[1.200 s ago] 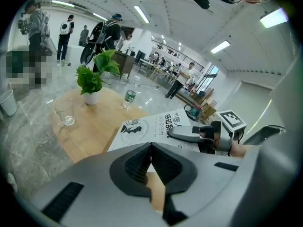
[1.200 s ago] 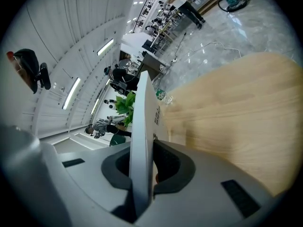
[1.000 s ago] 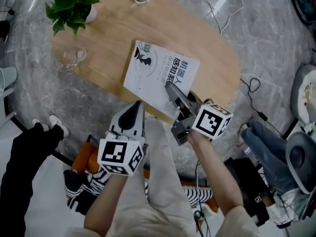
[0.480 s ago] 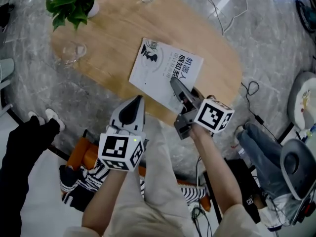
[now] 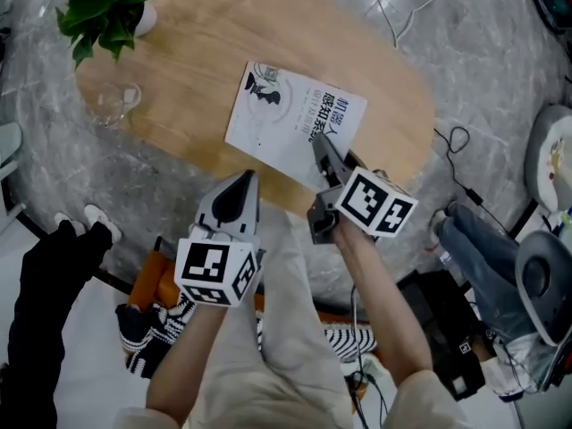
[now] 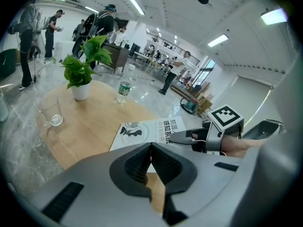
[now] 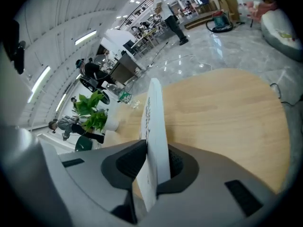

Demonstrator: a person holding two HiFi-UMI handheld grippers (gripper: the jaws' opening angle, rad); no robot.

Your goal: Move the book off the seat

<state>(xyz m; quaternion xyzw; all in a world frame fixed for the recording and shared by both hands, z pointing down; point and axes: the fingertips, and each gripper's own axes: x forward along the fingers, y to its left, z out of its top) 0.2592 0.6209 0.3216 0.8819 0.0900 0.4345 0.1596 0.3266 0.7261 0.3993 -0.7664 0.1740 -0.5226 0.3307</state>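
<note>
While the left gripper (image 5: pixel 243 182) sits closed, right gripper (image 5: pixel 320 144) fingers pinch the book (image 5: pixel 279 114) edge.

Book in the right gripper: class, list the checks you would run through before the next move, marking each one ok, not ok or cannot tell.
1. Right gripper shut on the book, at its near corner: ok.
2. Book over the table: ok.
3. Book resting flat on the table: cannot tell.
4. Glass and plant apart from the book: ok.
5. Left gripper shut, empty, clear of the book: ok.
</note>
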